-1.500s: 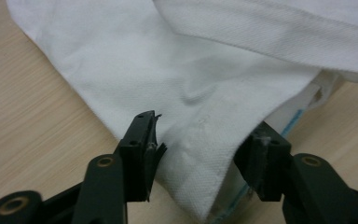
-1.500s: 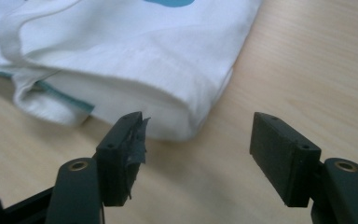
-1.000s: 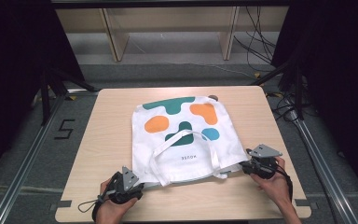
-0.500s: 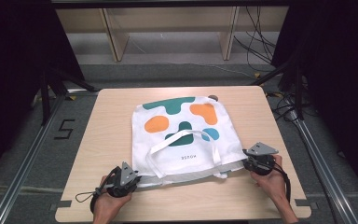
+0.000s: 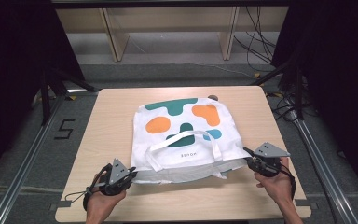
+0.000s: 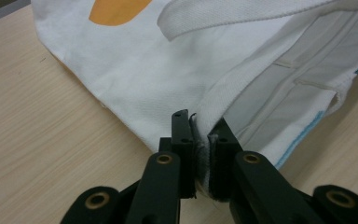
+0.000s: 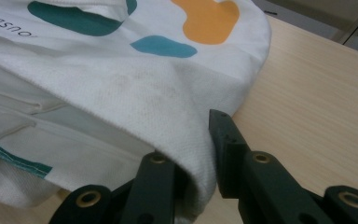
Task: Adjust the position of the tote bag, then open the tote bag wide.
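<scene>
A white tote bag with teal and orange blobs lies flat in the middle of the wooden table, its mouth toward the near edge. One white handle loops over the bag's top side. My left gripper is shut on the near-left corner of the bag's rim; in the left gripper view the hem is pinched between the jaws. My right gripper holds the near-right corner. In the right gripper view the cloth drapes over one jaw and hides it.
A strip of bare table runs between the bag and the near edge. A small grey round object peeks out at the bag's far edge. Beyond the table stand a low wooden shelf and loose cables. Metal rails flank the table.
The left gripper has shifted slightly away from the near edge while holding the rim. The bag and the right gripper have hardly moved.
</scene>
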Motion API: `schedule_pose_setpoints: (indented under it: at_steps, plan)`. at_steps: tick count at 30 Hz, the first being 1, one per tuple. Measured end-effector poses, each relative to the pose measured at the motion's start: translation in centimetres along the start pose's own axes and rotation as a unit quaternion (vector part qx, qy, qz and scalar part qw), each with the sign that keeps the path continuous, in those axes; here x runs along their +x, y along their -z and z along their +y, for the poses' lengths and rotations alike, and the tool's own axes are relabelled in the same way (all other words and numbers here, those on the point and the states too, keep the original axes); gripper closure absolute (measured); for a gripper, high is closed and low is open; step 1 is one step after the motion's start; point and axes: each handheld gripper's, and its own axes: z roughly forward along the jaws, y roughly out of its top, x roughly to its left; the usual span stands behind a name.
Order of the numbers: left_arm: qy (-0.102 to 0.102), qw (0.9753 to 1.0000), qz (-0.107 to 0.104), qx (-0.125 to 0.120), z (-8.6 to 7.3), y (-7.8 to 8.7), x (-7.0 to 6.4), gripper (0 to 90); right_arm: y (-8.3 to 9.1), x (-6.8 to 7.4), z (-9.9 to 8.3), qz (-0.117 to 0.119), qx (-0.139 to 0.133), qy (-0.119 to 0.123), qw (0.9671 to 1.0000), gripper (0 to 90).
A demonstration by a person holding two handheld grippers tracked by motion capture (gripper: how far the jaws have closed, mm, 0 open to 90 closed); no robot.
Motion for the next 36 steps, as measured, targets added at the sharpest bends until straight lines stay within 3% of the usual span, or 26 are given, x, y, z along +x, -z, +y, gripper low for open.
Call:
schedule_pose_setpoints:
  at_steps: [2, 3, 4, 5, 6, 7, 11, 13, 14, 15, 16, 17, 19, 20, 23, 24, 25, 27, 29, 31, 33, 36]
  plan:
    - [0.009, 0.9999, -0.008, -0.005, 0.0, 0.2, 0.2, 83.9, 0.3, 0.3, 0.3, -0.001, -0.001, -0.005, 1.0, 79.7]
    - [0.009, 0.9999, -0.008, -0.005, 0.0, 0.2, 0.2, 83.9, 0.4, 0.1, 0.5, 0.002, -0.005, 0.004, 1.0, 79.7]
    - [0.021, 0.9996, -0.015, -0.012, 0.0, 0.4, 0.4, 83.9, 0.6, 0.1, 0.6, 0.002, -0.007, 0.002, 1.0, 79.7]
    - [0.021, 0.9996, -0.015, -0.012, 0.0, 0.4, 0.4, 83.9, 0.6, 0.1, 0.6, 0.002, -0.007, 0.002, 1.0, 79.7]
    - [0.006, 0.9998, -0.019, -0.009, 0.2, 0.8, 0.8, 84.0, 1.0, 0.4, 1.1, 0.002, -0.011, 0.001, 0.9999, 79.8]
    - [0.02, 0.9995, -0.02, -0.015, 0.3, 0.9, 0.8, 84.0, 1.2, 0.3, 1.3, 0.003, -0.013, 0.005, 0.9999, 79.8]
    - [0.024, 0.9991, -0.026, -0.023, 0.7, 1.3, 1.2, 84.4, 1.6, 0.5, 1.8, 0.003, -0.017, -0.002, 0.9999, 79.8]
    - [0.037, 0.9987, -0.023, -0.028, 1.2, 1.6, 1.5, 84.5, 1.8, 0.5, 2.2, 0.004, -0.021, 0.0, 0.9998, 79.8]
    - [0.035, 0.9984, -0.027, -0.036, 1.4, 1.7, 1.7, 84.8, 1.8, 0.3, 2.4, 0.006, -0.024, 0.012, 0.9996, 79.9]
    - [0.032, 0.9985, -0.03, -0.033, 1.6, 1.8, 1.9, 84.9, 1.9, 0.2, 2.7, 0.01, -0.022, 0.01, 0.9997, 79.9]
    - [0.044, 0.9977, -0.031, -0.04, 1.9, 1.9, 2.1, 84.9, 1.9, 0.1, 3.0, 0.012, -0.025, 0.005, 0.9996, 79.9]
    - [0.044, 0.9977, -0.033, -0.039, 2.1, 1.9, 2.4, 85.2, 1.9, -0.1, 3.5, 0.016, -0.03, 0.004, 0.9994, 80.0]
    - [0.038, 0.9981, -0.038, -0.029, 3.1, 2.3, 3.1, 85.4, 2.1, -0.2, 4.9, 0.024, -0.014, -0.004, 0.9996, 80.0]
    - [0.034, 0.9983, -0.038, -0.028, 3.6, 2.6, 3.4, 85.4, 2.1, -0.5, 5.4, 0.022, -0.02, 0.009, 0.9995, 80.0]
    - [0.033, 0.9981, -0.041, -0.032, 4.6, 3.1, 4.0, 85.5, 2.3, -0.5, 6.6, 0.027, -0.012, 0.008, 0.9995, 80.0]
    - [0.031, 0.9981, -0.037, -0.039, 5.6, 3.7, 4.6, 85.6, 2.7, -1.1, 7.9, 0.031, -0.015, 0.03, 0.999, 80.1]
    - [0.031, 0.9981, -0.037, -0.039, 5.6, 3.7, 4.6, 85.8, 2.7, -1.1, 7.9, 0.031, -0.015, 0.03, 0.999, 80.1]
    - [0.036, 0.997, -0.027, -0.063, 7.2, 4.8, 5.1, 86.0, 3.6, -1.1, 9.5, 0.034, -0.02, 0.018, 0.9991, 80.2]
    - [0.036, 0.9956, -0.026, -0.083, 8.2, 5.6, 5.6, 86.2, 4.1, -1.6, 10.6, 0.028, -0.044, 0.034, 0.9981, 80.3]
    - [0.036, 0.9949, -0.021, -0.092, 8.7, 6.0, 5.7, 86.3, 4.4, -1.6, 11.1, 0.031, -0.043, 0.025, 0.9983, 80.4]
    - [0.033, 0.9935, -0.009, -0.109, 9.8, 6.8, 5.9, 86.3, 5.1, -2.1, 12.4, 0.025, -0.062, 0.037, 0.9971, 80.6]
    - [0.032, 0.988, 0.009, -0.151, 11.7, 7.8, 6.3, 86.4, 6.1, -2.4, 14.5, 0.005, -0.083, 0.056, 0.9949, 81.0]
